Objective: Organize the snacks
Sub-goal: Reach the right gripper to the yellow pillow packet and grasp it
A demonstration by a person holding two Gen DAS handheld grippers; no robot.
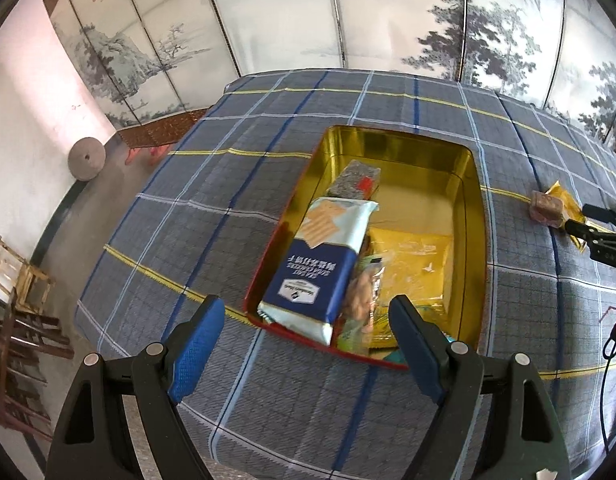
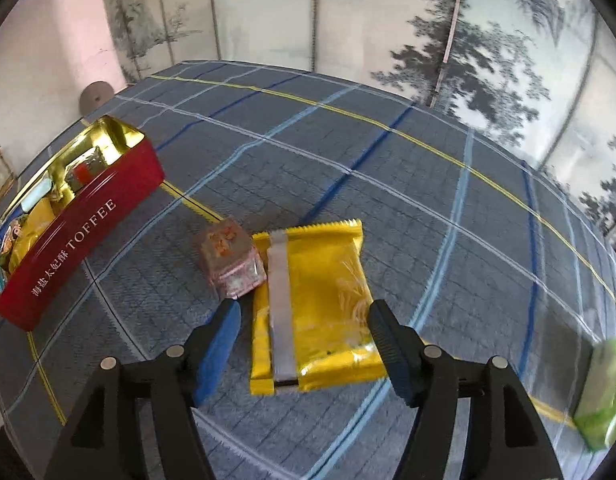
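A red tin with a gold inside (image 1: 474, 216) stands on the plaid cloth; it also shows at the left of the right wrist view (image 2: 87, 236). In it lie a blue-and-white cracker pack (image 1: 320, 264), a dark snack pack (image 1: 354, 178), a yellow packet (image 1: 416, 264) and a clear bag of biscuits (image 1: 362, 296). My left gripper (image 1: 308, 348) is open and empty, just in front of the tin's near end. My right gripper (image 2: 303, 344) is open around a yellow snack packet (image 2: 320, 300) lying on the cloth. A small pink wrapped block (image 2: 229, 258) lies at the packet's left.
A green snack pack (image 2: 602, 392) lies at the right edge of the cloth. The right gripper (image 1: 580, 220) shows in the left wrist view beside the pink block (image 1: 546, 208). A painted folding screen (image 1: 348, 12) stands behind the table. Wooden chairs (image 1: 23, 304) stand on the left.
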